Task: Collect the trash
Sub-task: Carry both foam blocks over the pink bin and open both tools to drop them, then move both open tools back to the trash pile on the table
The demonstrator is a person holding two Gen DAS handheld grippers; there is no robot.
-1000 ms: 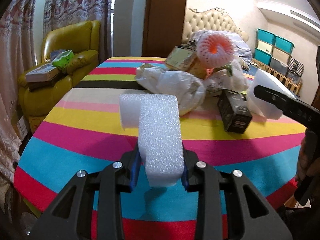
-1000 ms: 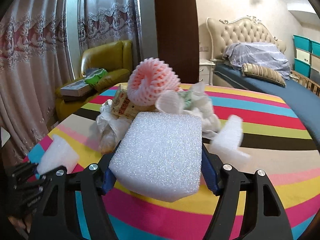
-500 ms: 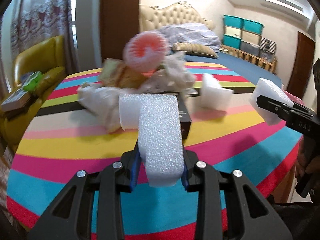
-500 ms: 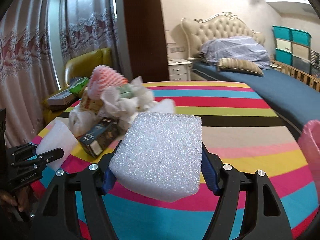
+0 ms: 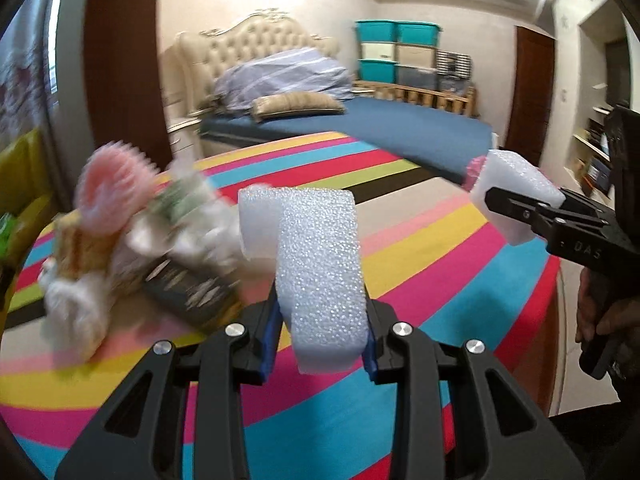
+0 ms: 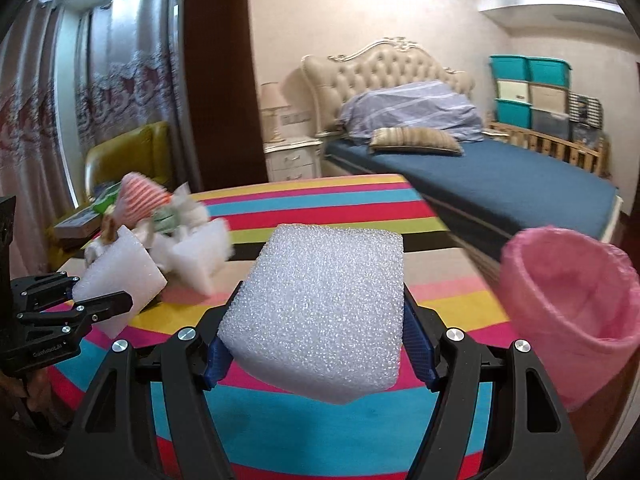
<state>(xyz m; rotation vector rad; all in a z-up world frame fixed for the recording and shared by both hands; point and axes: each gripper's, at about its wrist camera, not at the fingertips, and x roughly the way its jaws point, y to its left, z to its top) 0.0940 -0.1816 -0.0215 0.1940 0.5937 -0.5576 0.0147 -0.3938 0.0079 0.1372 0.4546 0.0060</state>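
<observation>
The striped table fills mid-frame, with a pink-lined bin at the right edge, judged the drop point. A broad foam block is clamped widely by the right gripper; a narrow foam strip is pinched in the left gripper, carried clear of the trash pile at left.

Bright, even room light; fisheye-bent edges, dark corners, motion-blurred trash pile.

White foam block; pink bin liner; rainbow-striped tablecloth.
</observation>
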